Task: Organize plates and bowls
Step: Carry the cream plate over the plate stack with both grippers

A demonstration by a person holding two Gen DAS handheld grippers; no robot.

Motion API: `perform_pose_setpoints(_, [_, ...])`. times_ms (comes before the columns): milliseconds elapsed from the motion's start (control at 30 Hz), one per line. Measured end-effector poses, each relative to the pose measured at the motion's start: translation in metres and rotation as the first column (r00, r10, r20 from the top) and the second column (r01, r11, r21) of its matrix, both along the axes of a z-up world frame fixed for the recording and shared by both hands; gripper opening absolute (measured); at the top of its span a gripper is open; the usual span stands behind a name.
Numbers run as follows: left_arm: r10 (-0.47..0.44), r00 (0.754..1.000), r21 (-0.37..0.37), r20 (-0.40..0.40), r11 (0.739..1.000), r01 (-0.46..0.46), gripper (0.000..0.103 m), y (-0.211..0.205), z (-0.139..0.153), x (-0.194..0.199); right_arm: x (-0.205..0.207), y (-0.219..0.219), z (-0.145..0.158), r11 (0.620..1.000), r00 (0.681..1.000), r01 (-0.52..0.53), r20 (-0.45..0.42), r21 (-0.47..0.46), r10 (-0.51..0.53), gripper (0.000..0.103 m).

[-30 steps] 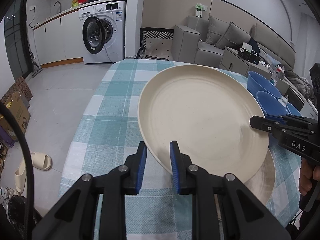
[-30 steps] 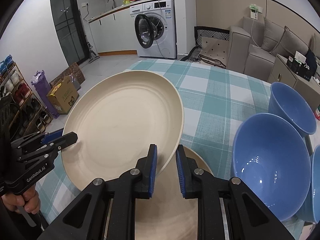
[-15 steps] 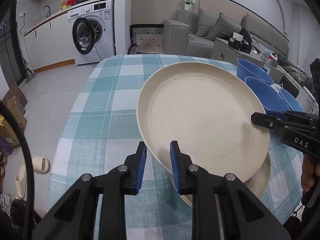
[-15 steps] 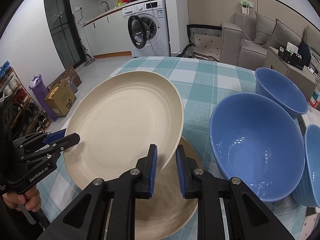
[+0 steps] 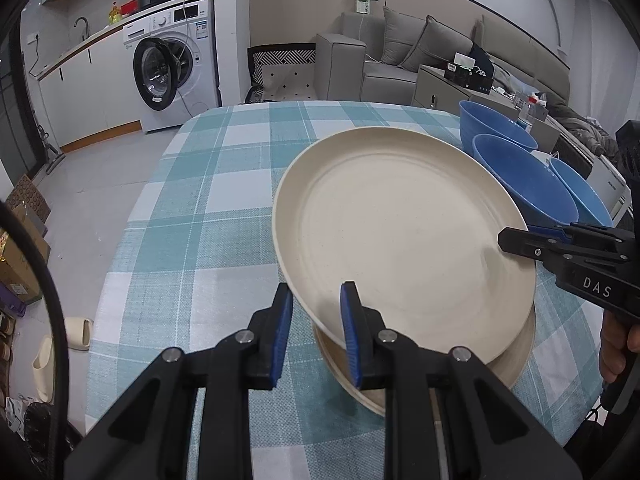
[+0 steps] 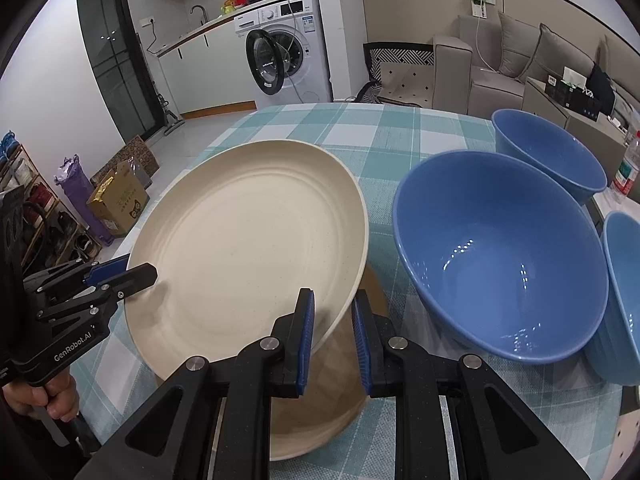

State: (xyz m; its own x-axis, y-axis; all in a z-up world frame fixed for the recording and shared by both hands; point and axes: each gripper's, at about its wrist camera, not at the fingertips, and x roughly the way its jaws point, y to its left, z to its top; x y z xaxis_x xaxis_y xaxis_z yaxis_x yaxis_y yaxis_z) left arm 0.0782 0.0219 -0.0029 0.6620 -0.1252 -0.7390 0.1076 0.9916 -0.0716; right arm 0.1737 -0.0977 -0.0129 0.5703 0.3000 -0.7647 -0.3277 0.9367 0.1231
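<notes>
A cream plate (image 5: 404, 236) (image 6: 256, 236) is held level by both grippers, just above a second cream plate (image 5: 516, 356) (image 6: 316, 412) that lies on the checked tablecloth. My left gripper (image 5: 316, 312) is shut on the held plate's near rim; it also shows in the right wrist view (image 6: 136, 274). My right gripper (image 6: 332, 312) is shut on the opposite rim; it also shows in the left wrist view (image 5: 516, 240). Three blue bowls (image 6: 500, 256) (image 6: 548, 160) (image 6: 624, 292) stand to the right of the plates.
The table (image 5: 208, 216) with a teal and white checked cloth has bare room to the left and far side. A washing machine (image 5: 172, 68), a grey sofa (image 5: 400, 56) and floor clutter lie beyond. A bottle (image 6: 626, 172) stands past the bowls.
Both grippers have lowered the held plate toward the plate on the table; the gap between the two plates is smaller. The grip on both rims is unchanged.
</notes>
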Motion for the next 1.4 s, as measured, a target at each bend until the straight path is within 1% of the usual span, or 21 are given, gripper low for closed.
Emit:
perform_pose_setpoints(333, [-0.019,1.000,0.016,-0.003,1.000,0.019,0.022,-0.009,-0.003,-0.004,-0.008,-0.007,-0.009,1.000,1.000,0.016,-0.011,-0.001,-0.016,0.020])
perform_pose_setpoints(567, [-0.023,0.999,0.026,-0.022,0.999,0.024,0.022,-0.011,-0.010,-0.008,-0.010,-0.007,-0.016,1.000,1.000,0.017,-0.017,-0.008,-0.017,0.020])
perform_pose_setpoints(1067, [-0.043,0.999,0.052,-0.024,0.998,0.044,0.022,-0.021,-0.013,-0.015,-0.021,-0.009,-0.018,0.998,1.000,0.022,0.004,-0.063,-0.022,0.020])
perform_pose_setpoints(1400, [-0.047,0.998,0.053,-0.031,0.997,0.048,0.023,-0.024,-0.015,-0.018,-0.030,-0.009,-0.020,0.997,1.000,0.019,0.012,-0.074,-0.019,0.022])
